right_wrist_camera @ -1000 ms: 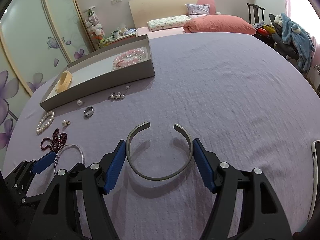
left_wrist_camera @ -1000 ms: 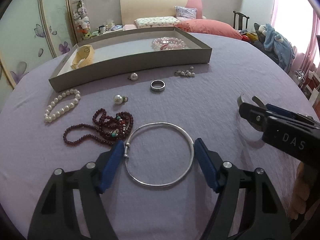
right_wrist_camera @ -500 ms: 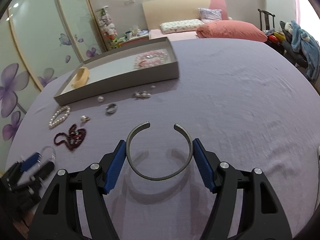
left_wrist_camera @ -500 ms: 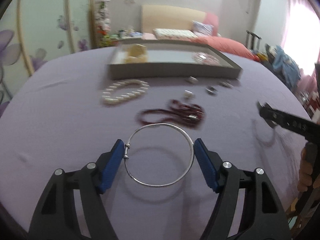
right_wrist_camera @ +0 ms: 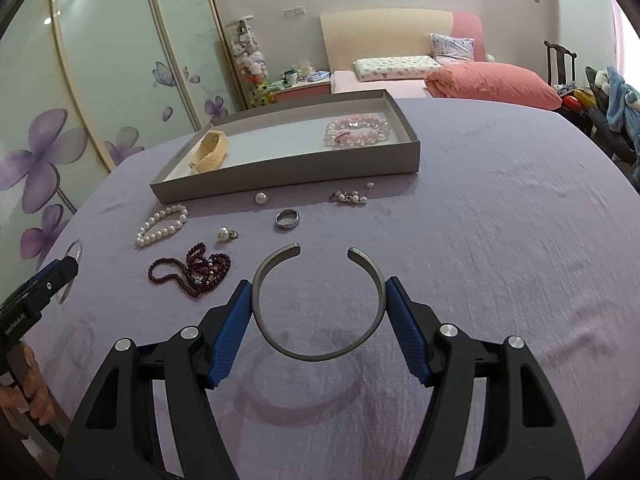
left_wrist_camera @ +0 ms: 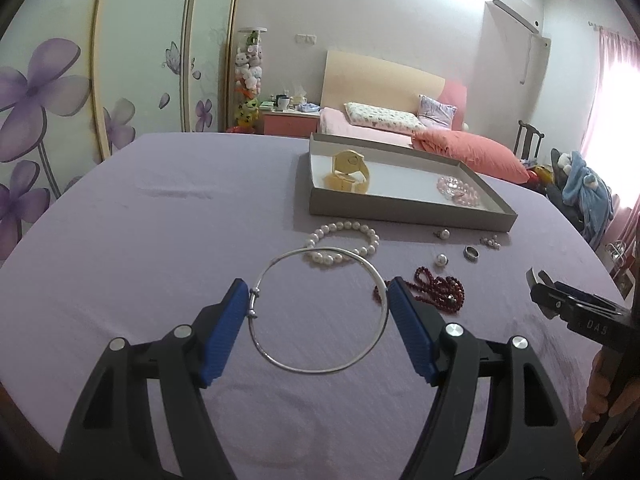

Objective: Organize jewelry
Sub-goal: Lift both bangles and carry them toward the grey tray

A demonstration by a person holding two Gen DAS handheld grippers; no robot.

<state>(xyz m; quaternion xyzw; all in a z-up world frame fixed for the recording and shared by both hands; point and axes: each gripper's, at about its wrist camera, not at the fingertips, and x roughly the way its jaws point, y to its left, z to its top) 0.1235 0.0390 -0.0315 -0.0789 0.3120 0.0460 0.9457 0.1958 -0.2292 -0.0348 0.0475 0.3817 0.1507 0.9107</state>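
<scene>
Silver, thin round wire bangle (left_wrist_camera: pixel 320 312) w/ small clasp sits clamped btwn ribbed blue pads of left gripper (left_wrist_camera: pixel 316 308), held above the purple textured cloth (left_wrist_camera: pixel 140 240). Right gripper (right_wrist_camera: pixel 319 304) is clamped on a dull grey open metal cuff (right_wrist_camera: pixel 318 308), gap facing away. Grey shallow cardboard tray (right_wrist_camera: pixel 288 172) holds pink bead bracelet (right_wrist_camera: pixel 358 130) & a yellow strap (right_wrist_camera: pixel 210 150); pearl strand (right_wrist_camera: pixel 162 226), dark red beads (right_wrist_camera: pixel 192 270) & ring (right_wrist_camera: pixel 287 218) lie on the cloth nr the tray.

Lighting: even indoor daylight, both views sharp.
Window (left_wrist_camera: pixel 618 92) at right was blown out; soft shadows lay under objects; fisheye bent edges, corners vignetted black.
</scene>
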